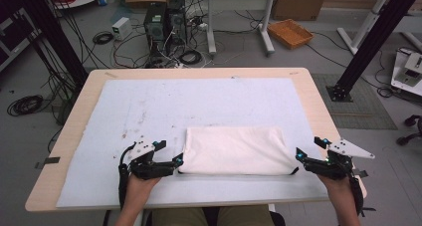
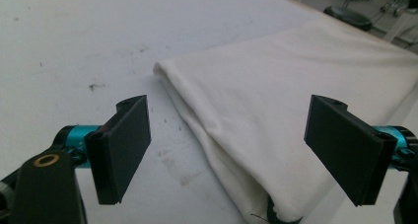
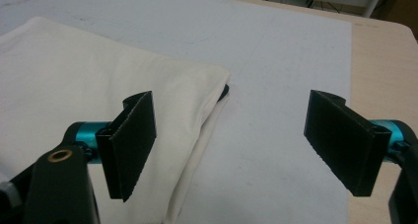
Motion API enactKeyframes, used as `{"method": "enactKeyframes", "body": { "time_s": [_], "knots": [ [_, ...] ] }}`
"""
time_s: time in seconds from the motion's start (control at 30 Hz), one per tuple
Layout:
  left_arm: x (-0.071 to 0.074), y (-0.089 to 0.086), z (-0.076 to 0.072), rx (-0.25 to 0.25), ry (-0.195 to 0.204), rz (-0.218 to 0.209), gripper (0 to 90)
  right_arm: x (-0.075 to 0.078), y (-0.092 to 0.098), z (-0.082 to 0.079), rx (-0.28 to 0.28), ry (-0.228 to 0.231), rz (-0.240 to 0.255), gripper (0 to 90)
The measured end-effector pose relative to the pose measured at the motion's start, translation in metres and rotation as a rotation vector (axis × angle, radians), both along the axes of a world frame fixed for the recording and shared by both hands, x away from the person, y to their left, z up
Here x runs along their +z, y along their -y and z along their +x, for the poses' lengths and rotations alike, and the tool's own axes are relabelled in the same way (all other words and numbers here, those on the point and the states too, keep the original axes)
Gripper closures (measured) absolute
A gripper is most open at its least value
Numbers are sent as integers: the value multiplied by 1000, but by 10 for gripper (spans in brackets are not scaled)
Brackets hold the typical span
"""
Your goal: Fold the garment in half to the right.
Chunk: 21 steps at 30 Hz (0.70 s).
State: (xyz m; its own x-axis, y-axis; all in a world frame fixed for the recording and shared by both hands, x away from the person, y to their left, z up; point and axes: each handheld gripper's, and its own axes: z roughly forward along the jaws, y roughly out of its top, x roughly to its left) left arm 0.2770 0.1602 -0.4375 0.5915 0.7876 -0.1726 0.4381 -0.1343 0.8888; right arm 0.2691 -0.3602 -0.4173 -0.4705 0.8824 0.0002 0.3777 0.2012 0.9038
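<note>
The left gripper (image 1: 169, 159) rests low over the mat at the left end of the folded white cloth (image 1: 234, 150), its jaws spread wide and holding nothing; in the left gripper view (image 2: 226, 145) the cloth's left edge and near corner lie between the two black jaws, the left jaw over bare mat and the right jaw over the cloth, neither seen to touch it. The right gripper (image 1: 307, 156) sits at the opposite, right end of the cloth, likewise released with jaws well apart and empty; in the right gripper view (image 3: 229, 145) the left jaw stands over the cloth's right end and the right jaw over bare mat beyond it. The cloth (image 2: 276, 110) is folded into a flat, wide rectangle of several layers, the stacked layers visible along its end edges (image 3: 123, 86), and a dark trim shows at its near corners. It lies on the pale blue-white mat (image 1: 149, 106), in the near half of the mat and slightly right of centre, close to the person's side. The mat carries small brownish stains to the left of the cloth and beyond it. The mat covers most of the light wooden table (image 1: 318, 101), whose bare margin shows around it. The person's left hand (image 1: 142, 183) and right hand (image 1: 343, 183) grasp the grippers just nearer than the cloth's two ends.
</note>
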Motion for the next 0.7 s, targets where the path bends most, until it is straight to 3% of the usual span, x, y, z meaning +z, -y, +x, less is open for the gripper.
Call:
{"method": "enactKeyframes", "body": {
  "time_s": [0.03,0.2,0.3,0.43,0.5,0.7],
  "knots": [
    [-4,7,1,26,-42,39,178,-1,0,-1,1,-5,-2,198],
    [-5,16,1,37,-58,75,216,-3,-1,-2,4,-7,-3,197],
    [-10,20,1,70,-108,115,262,-3,-4,-2,7,-15,-12,197],
    [-13,21,0,77,-129,142,281,-4,-6,-1,12,-19,-14,197],
    [-14,22,-1,65,-142,145,353,-5,-7,0,17,-24,-20,197],
    [-14,25,-4,66,-135,183,399,-4,-6,-2,16,-22,-17,197]
  ]
}}
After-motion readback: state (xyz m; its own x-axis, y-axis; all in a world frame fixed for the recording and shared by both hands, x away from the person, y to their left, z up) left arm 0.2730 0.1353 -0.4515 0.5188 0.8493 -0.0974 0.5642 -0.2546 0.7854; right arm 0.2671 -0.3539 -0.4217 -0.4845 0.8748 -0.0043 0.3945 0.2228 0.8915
